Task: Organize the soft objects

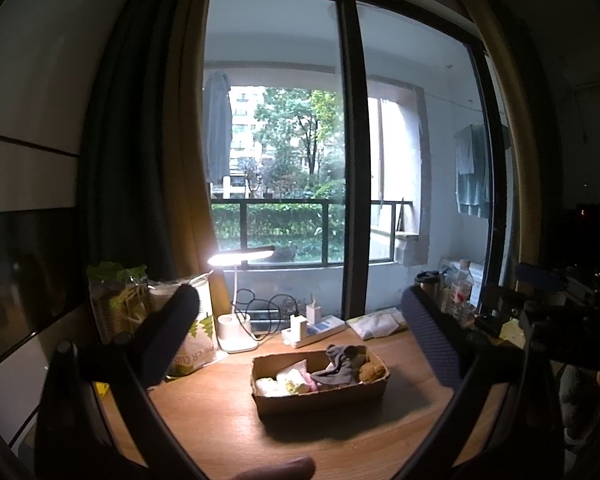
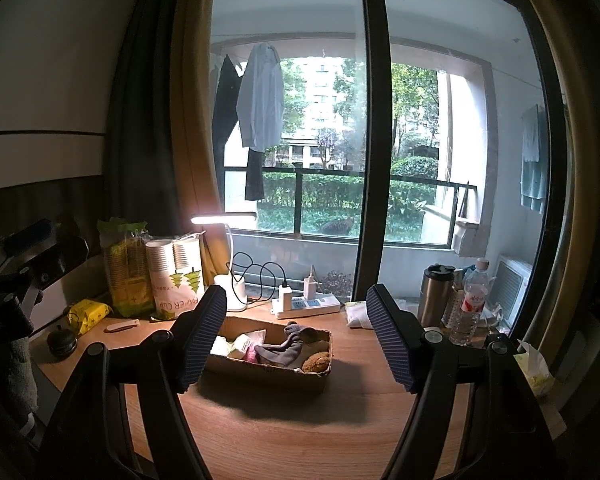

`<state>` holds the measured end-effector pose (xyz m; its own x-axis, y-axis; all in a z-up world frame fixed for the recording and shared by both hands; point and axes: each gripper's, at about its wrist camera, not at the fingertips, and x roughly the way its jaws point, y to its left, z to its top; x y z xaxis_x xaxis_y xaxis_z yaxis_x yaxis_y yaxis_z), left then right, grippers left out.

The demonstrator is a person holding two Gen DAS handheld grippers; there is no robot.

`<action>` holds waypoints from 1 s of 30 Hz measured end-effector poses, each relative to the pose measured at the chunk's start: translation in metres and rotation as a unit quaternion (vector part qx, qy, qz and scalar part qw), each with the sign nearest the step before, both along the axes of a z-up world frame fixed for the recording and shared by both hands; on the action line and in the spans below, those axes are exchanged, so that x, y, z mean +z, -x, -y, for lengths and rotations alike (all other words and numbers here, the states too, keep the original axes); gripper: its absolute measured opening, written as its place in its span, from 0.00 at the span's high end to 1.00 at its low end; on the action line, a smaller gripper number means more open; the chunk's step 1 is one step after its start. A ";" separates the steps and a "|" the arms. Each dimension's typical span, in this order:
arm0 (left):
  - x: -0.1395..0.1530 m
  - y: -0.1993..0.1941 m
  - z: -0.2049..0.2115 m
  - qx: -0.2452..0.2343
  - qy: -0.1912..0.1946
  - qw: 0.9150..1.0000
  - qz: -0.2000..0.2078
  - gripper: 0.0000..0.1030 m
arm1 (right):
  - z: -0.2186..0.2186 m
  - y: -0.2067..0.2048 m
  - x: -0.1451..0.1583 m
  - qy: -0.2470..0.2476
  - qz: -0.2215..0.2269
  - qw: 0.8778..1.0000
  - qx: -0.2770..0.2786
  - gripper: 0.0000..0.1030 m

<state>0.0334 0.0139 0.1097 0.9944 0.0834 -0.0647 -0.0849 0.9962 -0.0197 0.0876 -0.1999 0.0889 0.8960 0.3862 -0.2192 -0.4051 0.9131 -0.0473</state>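
A cardboard box (image 1: 324, 398) stands in the middle of the wooden desk (image 1: 228, 420) and also shows in the right wrist view (image 2: 268, 372). It holds soft things: a grey sock (image 1: 338, 368), a brown plush (image 1: 372, 372) and white and pink cloths (image 1: 288, 382). My left gripper (image 1: 300, 336) is open and empty, raised above and in front of the box. My right gripper (image 2: 296, 340) is open and empty, also raised in front of the box. The sock (image 2: 288, 346) and plush (image 2: 316, 362) show between its fingers.
A lit desk lamp (image 2: 228, 264), power strip with chargers (image 2: 306, 304), paper cup packs (image 2: 176, 276), a yellow wipes pack (image 2: 88, 314), a thermos (image 2: 434, 296), a water bottle (image 2: 470, 304) and tissues (image 2: 534, 368) line the desk's back and sides. A window is behind.
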 end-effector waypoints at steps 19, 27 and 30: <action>0.000 0.003 0.004 -0.008 -0.006 1.000 0.003 0.01 | 0.001 -0.002 0.000 0.000 0.000 1.000 -0.001 0.26; 0.002 0.003 0.005 -0.009 -0.007 1.000 0.004 0.01 | 0.001 -0.001 0.000 0.000 0.000 1.000 0.000 0.26; 0.002 0.002 0.005 -0.011 -0.008 1.000 0.003 0.01 | 0.002 -0.002 0.000 0.000 -0.002 1.000 -0.001 0.26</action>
<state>0.0313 0.0089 0.1121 0.9964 0.0632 -0.0569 -0.0635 0.9980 -0.0039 0.0900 -0.2018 0.0884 0.8962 0.3839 -0.2222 -0.4030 0.9141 -0.0459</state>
